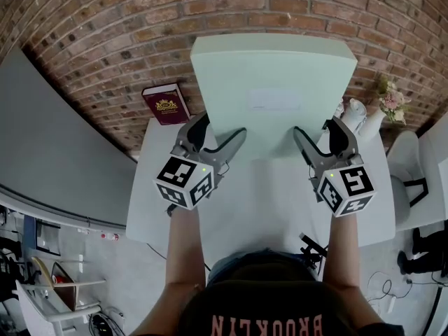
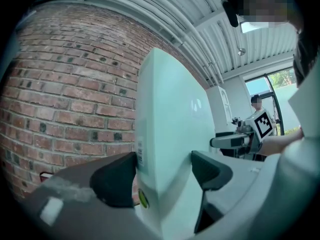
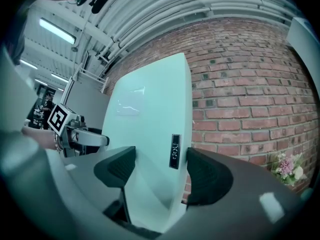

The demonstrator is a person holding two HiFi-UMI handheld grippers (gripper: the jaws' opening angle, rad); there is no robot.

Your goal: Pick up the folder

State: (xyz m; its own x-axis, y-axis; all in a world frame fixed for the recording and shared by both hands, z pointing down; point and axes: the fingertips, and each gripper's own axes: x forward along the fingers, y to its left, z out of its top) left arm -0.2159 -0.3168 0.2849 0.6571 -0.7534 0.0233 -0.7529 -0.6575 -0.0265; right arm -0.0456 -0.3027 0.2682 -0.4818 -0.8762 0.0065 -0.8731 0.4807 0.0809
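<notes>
We have the folder (image 1: 273,96) standing upright over the counter (image 1: 269,208), between our two tools. The left hand-held gripper (image 1: 222,127) pinches its lower left edge and the right hand-held gripper (image 1: 316,127) its lower right. Its bottom edge runs straight across from one to the other, with neither nearer, so the lift looks like an even one.

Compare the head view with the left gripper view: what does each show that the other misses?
Only the head view: the red book, the flowers and the white table. Only the left gripper view: the left gripper up close, its jaws closed on the folder, beside a barcode label on the folder's edge. Both: the folder, the brick wall and the right gripper.
</notes>
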